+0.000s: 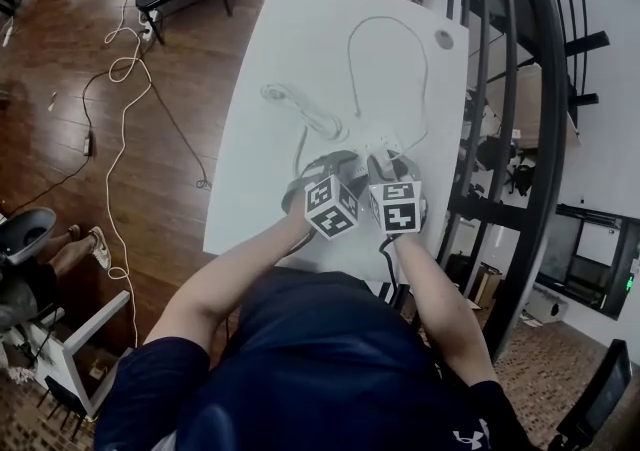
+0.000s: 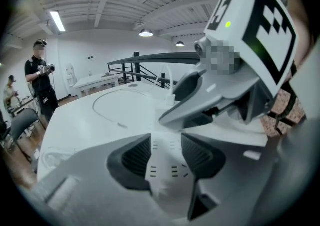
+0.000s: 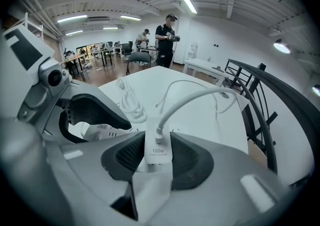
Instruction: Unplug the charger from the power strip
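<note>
Here, both tools worked at the near end of the white surface (image 1: 290, 39) — the left tongs (image 2: 166, 145) clamped on the power strip (image 2: 167, 167), the right tongs (image 3: 158, 142) closed on the charger (image 3: 158, 154), which sat plugged into the strip, its cable (image 3: 190, 99) arcing away. A clean pull likely meant pinning the strip down and drawing the charger straight out, without rocking. A black railing (image 1: 500, 89) stood close on the right; open room lay ahead — a coiled cord (image 1: 300, 109) aside.

charger (image 3: 158, 152) prongs: hidden down between right tongs (image 3: 159, 141) | power strip (image 2: 166, 170): far end covered by right tongs, ahead of left tongs (image 2: 167, 142) | cable (image 3: 200, 93) end beyond: too small
</note>
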